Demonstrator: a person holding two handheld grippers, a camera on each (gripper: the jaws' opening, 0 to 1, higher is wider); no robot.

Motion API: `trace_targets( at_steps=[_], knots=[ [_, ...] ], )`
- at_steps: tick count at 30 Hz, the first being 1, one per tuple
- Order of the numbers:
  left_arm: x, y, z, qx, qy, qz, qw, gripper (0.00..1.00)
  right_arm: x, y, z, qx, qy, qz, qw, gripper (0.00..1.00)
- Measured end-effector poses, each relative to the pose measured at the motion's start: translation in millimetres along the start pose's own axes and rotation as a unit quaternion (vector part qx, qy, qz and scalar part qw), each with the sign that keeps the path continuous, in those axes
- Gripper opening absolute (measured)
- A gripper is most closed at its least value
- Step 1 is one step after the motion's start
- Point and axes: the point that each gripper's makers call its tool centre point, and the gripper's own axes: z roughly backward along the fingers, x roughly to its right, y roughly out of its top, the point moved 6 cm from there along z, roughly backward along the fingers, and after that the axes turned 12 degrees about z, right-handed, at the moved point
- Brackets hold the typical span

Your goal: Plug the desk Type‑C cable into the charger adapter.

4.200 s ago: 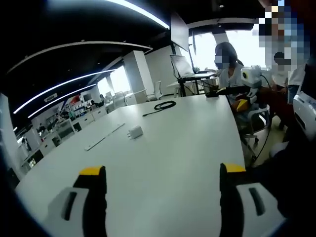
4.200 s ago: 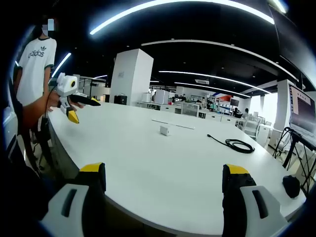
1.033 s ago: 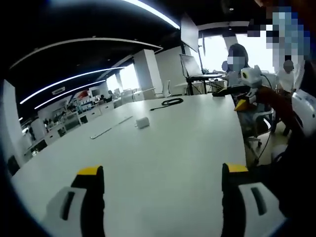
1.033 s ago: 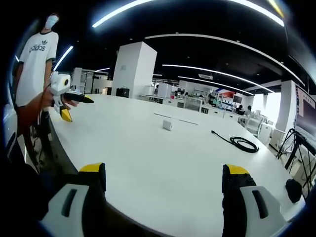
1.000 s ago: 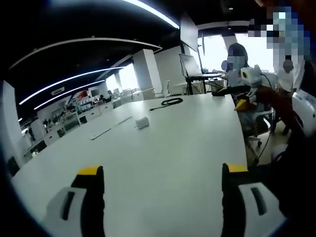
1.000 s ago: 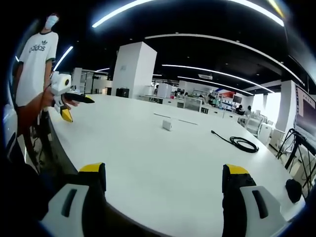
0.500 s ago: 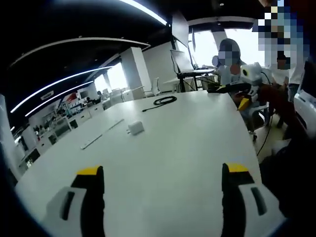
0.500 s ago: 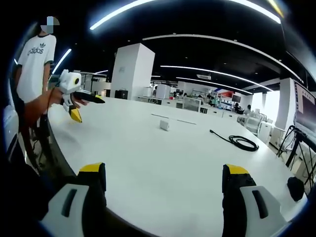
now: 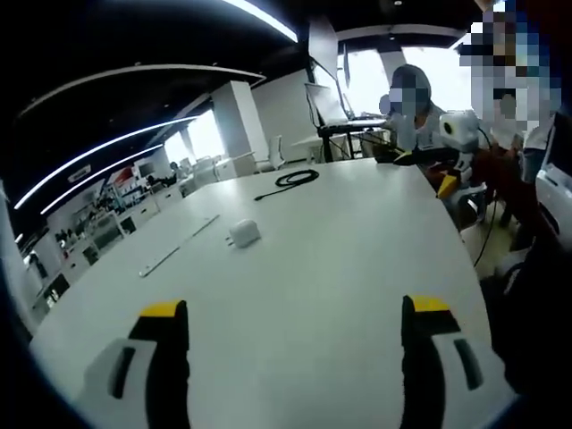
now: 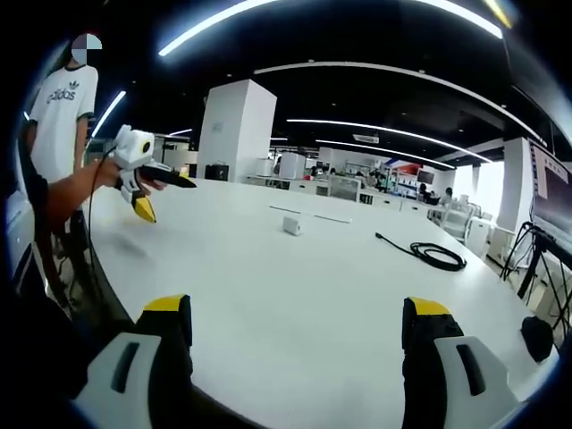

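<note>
On the white table [image 9: 349, 268]: one white charger adapter [image 9: 243, 233], one coiled black Type-C cable [image 9: 295, 180], one thin white strip [image 9: 177, 248]. Two grippers, left gripper [image 9: 288, 362] and right gripper [image 10: 290, 362].

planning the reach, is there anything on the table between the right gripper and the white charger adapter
No. In the right gripper view, only bare white table lies between the right gripper and the charger adapter. The coiled black cable sits off to the right of that line.

Light: ceiling strip lights [image 10: 295, 18], windows [image 9: 429, 67] blown out | Ceiling: dark | desk [image 10: 295, 286]: bright, soft glare, faint shadows | Focus: overall soft | Edges: strong fisheye bending.
</note>
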Motion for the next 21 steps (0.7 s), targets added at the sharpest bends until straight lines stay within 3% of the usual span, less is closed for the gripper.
trace_targets(
  at_steps=[21],
  knots=[
    [-14.4,16.9,-38.3,-0.012,-0.01,-0.012,0.9998,0.98,9.5,-12.4,3.8,0.004,-0.005,-0.014,0.9999,0.99]
  ],
)
